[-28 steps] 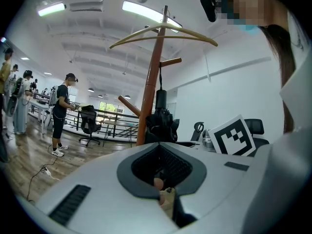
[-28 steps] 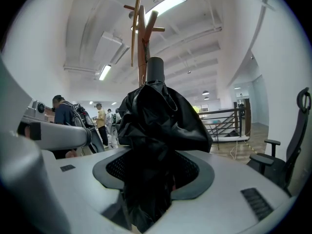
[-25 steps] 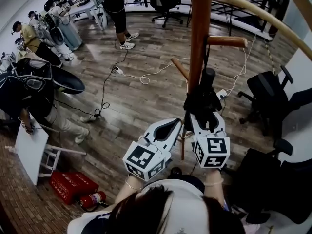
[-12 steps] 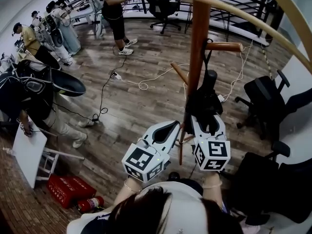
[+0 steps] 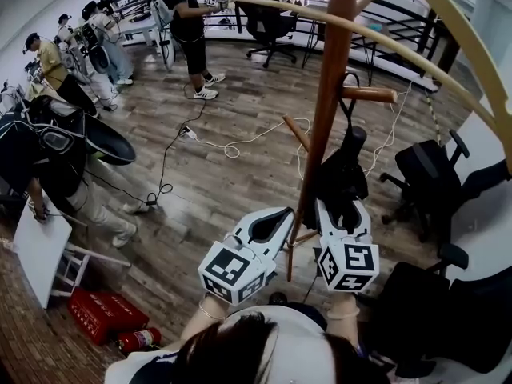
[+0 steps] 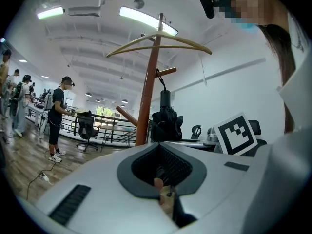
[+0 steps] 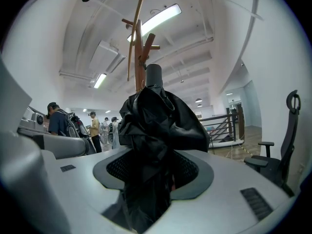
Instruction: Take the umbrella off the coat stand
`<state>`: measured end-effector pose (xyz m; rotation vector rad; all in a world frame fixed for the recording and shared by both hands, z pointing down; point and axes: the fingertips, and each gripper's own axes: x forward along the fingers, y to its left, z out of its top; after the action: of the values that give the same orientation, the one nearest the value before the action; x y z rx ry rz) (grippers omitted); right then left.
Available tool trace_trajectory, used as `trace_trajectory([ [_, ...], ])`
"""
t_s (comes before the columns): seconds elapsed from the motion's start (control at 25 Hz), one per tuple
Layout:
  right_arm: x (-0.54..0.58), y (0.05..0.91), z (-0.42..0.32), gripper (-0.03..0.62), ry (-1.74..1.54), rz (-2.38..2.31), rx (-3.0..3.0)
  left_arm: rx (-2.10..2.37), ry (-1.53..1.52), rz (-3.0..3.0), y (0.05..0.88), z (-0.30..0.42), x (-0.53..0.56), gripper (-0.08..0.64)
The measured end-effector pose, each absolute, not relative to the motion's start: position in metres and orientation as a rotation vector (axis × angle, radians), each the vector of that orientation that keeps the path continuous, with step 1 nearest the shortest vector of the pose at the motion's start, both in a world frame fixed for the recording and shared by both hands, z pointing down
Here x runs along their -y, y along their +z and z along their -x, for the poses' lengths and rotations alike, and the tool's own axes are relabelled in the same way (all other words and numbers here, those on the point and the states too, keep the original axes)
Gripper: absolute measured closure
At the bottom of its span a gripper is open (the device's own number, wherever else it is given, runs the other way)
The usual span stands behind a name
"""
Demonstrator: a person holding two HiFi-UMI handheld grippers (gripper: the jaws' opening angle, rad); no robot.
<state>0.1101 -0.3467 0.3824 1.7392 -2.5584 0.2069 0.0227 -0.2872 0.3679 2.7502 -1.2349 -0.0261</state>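
The right tongs (image 5: 341, 208) are clamped on the black folded fabric umbrella (image 5: 344, 166). Its strap hangs on a short wooden peg (image 5: 372, 95) of the brown wooden coat stand (image 5: 326, 94). The left tongs (image 5: 282, 217) are together and empty. I would lift the umbrella gently and slide the strap outward, off the end of the peg.

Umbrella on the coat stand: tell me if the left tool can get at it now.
Probably yes. The left tool is empty and the umbrella hangs in plain sight ahead of it, just right of the stand's pole. The right tool grips its lower end.
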Motion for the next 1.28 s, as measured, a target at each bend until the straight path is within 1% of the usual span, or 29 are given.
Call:
trace_trajectory([
  [0.84, 0.321, 0.334, -0.132, 0.353, 0.071, -1.855, 2.582, 1.179, -0.027, -2.803, 0.357, -0.033, 0.271, 0.551],
  [1.28, 0.307, 0.316, -0.13, 0.353, 0.036, -1.904, 2.581, 1.174, -0.036, -2.806, 0.351, -0.025, 0.259, 0.551],
])
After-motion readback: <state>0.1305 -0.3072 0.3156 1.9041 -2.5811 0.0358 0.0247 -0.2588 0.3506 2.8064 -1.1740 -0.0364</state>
